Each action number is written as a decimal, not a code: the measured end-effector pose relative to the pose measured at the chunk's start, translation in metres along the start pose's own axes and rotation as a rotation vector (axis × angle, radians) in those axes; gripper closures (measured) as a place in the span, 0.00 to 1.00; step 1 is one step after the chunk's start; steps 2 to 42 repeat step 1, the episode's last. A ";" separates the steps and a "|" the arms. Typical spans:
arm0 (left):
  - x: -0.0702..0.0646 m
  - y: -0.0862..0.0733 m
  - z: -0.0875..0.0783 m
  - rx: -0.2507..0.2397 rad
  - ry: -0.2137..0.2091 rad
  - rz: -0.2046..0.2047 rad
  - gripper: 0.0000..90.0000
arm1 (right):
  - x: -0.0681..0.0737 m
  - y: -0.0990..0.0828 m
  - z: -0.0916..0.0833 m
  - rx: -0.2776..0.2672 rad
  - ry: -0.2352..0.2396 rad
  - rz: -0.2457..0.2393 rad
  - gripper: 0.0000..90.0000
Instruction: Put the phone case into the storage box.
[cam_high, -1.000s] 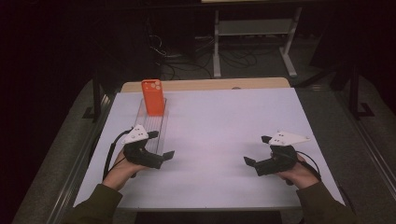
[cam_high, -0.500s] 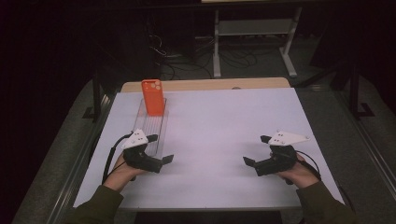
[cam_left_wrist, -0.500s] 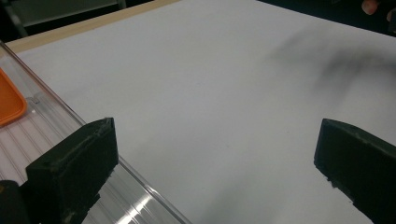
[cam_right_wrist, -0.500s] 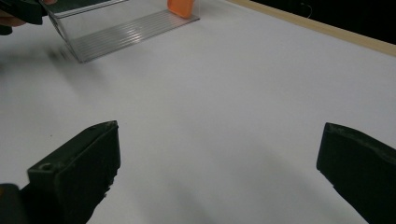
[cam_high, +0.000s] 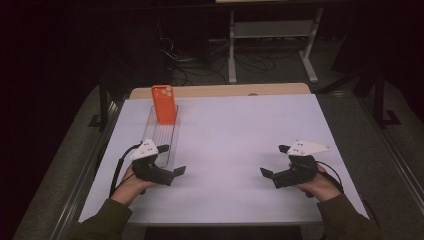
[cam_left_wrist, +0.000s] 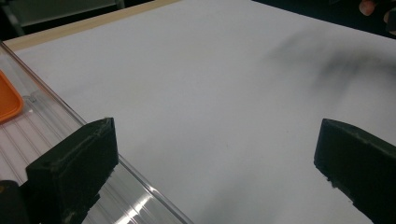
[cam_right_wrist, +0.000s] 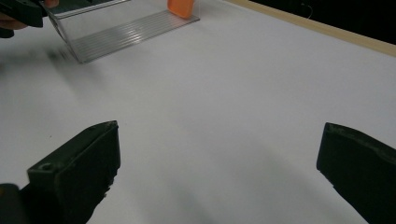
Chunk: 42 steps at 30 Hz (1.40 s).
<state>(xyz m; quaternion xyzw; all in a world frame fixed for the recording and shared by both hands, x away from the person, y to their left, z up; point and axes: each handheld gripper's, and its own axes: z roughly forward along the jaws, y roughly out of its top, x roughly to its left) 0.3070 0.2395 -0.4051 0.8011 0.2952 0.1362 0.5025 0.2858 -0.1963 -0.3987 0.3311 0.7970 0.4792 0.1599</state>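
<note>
White sheeting covers the table (cam_high: 235, 145) in the high view, with a strip of bare wood left along the far edge. An orange phone case (cam_high: 164, 104) is seen standing upright at the far end of a clear ribbed plastic tray (cam_high: 162, 142), which lies lengthwise on the left part of the sheet. The left gripper (cam_high: 171, 161) is held low at the near end of that tray, its jaws spread wide with nothing between them; one jaw lies over the tray's near end, the other over the bare sheet. The right gripper (cam_high: 275, 161) is held well apart from it on the right of the table, jaws likewise spread and empty, pointed towards the middle.

In the left gripper view, the left gripper (cam_left_wrist: 215, 154) is shown with both black jaws far apart; the left-hand jaw hangs above the clear ribbed plastic tray (cam_left_wrist: 32, 135), and a corner of the orange phone case (cam_left_wrist: 8, 100) is caught at the picture's left edge.

In the right gripper view, the right gripper (cam_right_wrist: 219, 154) is seen with jaws parted over bare white sheet, while the tray (cam_right_wrist: 126, 30) and the orange phone case (cam_right_wrist: 181, 7) are seen far off at the top
</note>
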 end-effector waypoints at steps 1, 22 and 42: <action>0.001 0.000 0.000 -0.002 0.001 0.002 0.00 | 0.000 0.000 0.000 0.000 0.000 0.000 0.00; 0.001 0.000 0.000 -0.002 0.001 0.002 0.00 | 0.000 0.000 0.000 0.000 0.000 0.000 0.00; 0.001 0.000 0.000 -0.002 0.001 0.002 0.00 | 0.000 0.000 0.000 0.000 0.000 0.000 0.00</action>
